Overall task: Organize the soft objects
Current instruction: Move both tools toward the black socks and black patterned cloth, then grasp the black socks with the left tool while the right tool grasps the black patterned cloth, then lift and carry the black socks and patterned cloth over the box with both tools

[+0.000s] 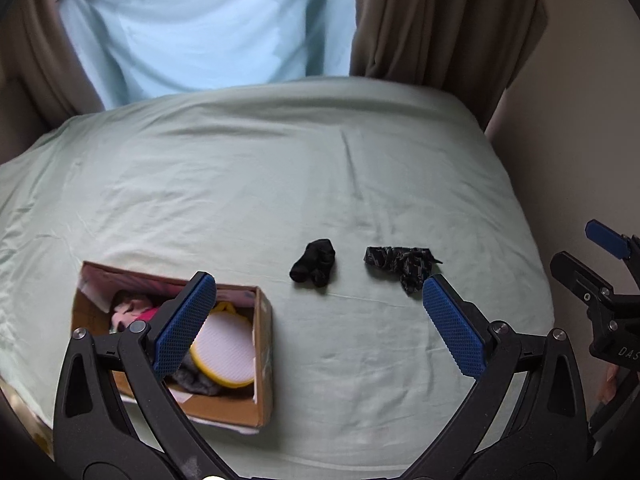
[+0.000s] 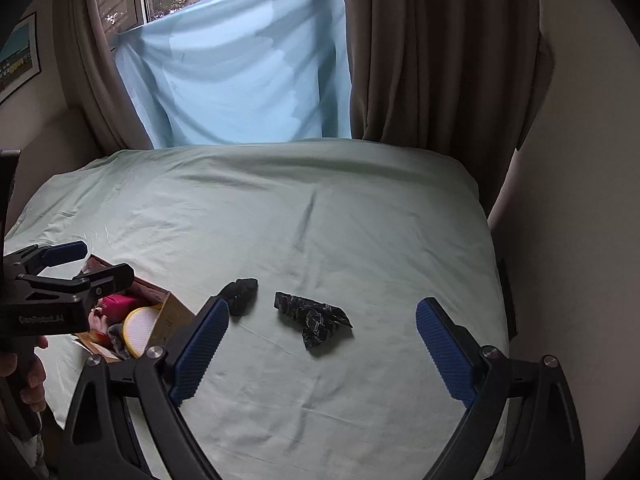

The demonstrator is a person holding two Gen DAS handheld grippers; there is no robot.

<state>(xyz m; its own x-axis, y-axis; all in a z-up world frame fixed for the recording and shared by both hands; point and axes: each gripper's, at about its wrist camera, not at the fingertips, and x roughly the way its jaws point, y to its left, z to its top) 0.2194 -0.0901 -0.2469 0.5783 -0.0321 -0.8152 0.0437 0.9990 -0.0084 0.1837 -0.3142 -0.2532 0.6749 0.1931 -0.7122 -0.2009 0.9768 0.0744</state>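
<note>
Two dark soft items lie on the pale green bed sheet (image 1: pixel 280 184): a balled black sock (image 1: pixel 314 267) (image 2: pixel 241 296) and, to its right, a crumpled black patterned cloth (image 1: pixel 402 266) (image 2: pixel 312 317). A cardboard box (image 1: pixel 262 344) (image 2: pixel 176 316) on the left holds a pink item, a grey cloth and a round yellow-rimmed white pad (image 1: pixel 226 356) (image 2: pixel 140 330). My left gripper (image 1: pixel 316 324) hangs open above the sheet, its left finger over the box. My right gripper (image 2: pixel 322 354) is open too, empty, just short of the patterned cloth.
Brown curtains (image 2: pixel 420 60) and a light blue sheet (image 2: pixel 240 72) hang over the window behind the bed. A wall runs along the bed's right edge. A hand (image 2: pixel 24 372) grips the left tool's handle at the left rim of the right wrist view.
</note>
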